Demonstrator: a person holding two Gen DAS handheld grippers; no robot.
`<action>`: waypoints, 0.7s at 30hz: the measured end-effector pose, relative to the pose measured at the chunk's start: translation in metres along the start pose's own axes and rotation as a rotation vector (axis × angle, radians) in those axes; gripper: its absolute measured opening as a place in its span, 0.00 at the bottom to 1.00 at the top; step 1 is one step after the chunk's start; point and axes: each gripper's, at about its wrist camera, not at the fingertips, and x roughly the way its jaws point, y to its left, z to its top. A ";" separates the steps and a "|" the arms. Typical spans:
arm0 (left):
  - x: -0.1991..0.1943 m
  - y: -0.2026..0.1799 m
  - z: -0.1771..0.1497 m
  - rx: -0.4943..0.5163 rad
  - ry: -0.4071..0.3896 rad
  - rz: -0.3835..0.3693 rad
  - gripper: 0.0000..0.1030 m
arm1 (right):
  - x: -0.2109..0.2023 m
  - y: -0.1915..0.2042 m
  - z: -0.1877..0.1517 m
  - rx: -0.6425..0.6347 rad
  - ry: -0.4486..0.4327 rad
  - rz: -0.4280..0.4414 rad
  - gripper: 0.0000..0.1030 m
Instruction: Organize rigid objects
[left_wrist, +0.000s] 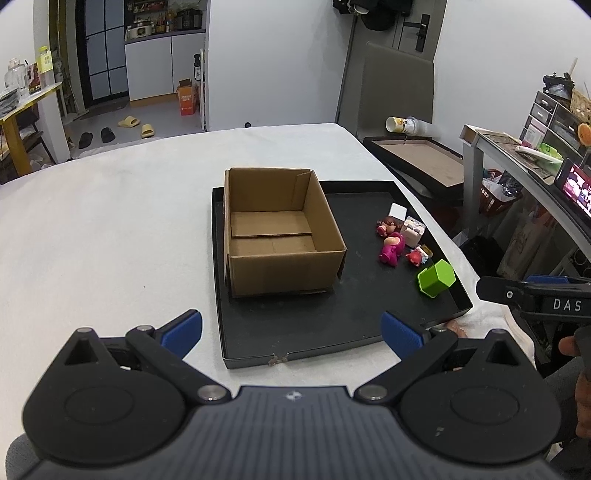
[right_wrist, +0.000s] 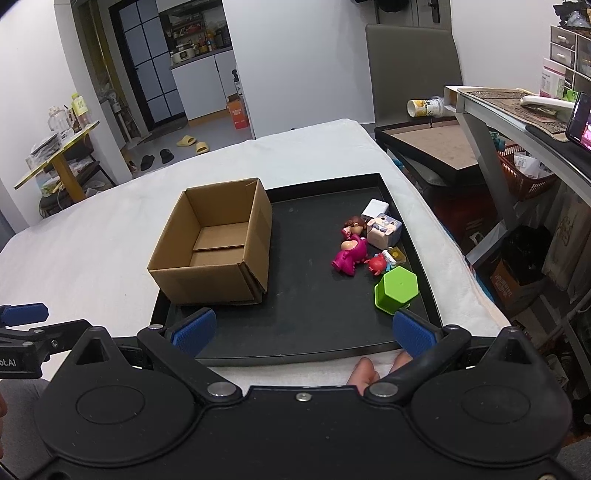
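Observation:
An open, empty cardboard box (left_wrist: 280, 232) (right_wrist: 214, 243) stands in the left part of a black tray (left_wrist: 332, 317) (right_wrist: 314, 314). On the tray's right lie a green hexagonal cup (left_wrist: 436, 277) (right_wrist: 396, 290) on its side, a magenta figure (left_wrist: 392, 248) (right_wrist: 350, 254), a small red figure (left_wrist: 415, 256) (right_wrist: 376, 264), a brown-haired doll (right_wrist: 352, 225), a rabbit-print cube (right_wrist: 384, 230) and a white cube (left_wrist: 397, 212) (right_wrist: 373, 209). My left gripper (left_wrist: 291, 330) is open and empty at the tray's near edge. My right gripper (right_wrist: 304, 332) is open and empty, near the green cup.
The tray sits on a white cloth-covered table (left_wrist: 92, 229) (right_wrist: 74, 243). A second tray (left_wrist: 421, 158) and a tipped cup (left_wrist: 402, 124) lie beyond the table's right edge. A desk (left_wrist: 517, 158) stands at right. A grey chair (right_wrist: 410, 62) is behind.

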 end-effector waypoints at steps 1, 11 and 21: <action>0.000 0.000 0.000 0.000 0.000 0.001 0.99 | 0.000 0.000 0.000 0.001 0.000 0.001 1.00; 0.000 0.003 0.003 -0.002 0.005 0.010 0.99 | 0.000 0.001 0.000 -0.005 0.001 -0.001 1.00; 0.000 0.005 0.006 -0.008 0.011 0.014 0.99 | 0.000 0.002 -0.001 -0.006 0.003 -0.003 1.00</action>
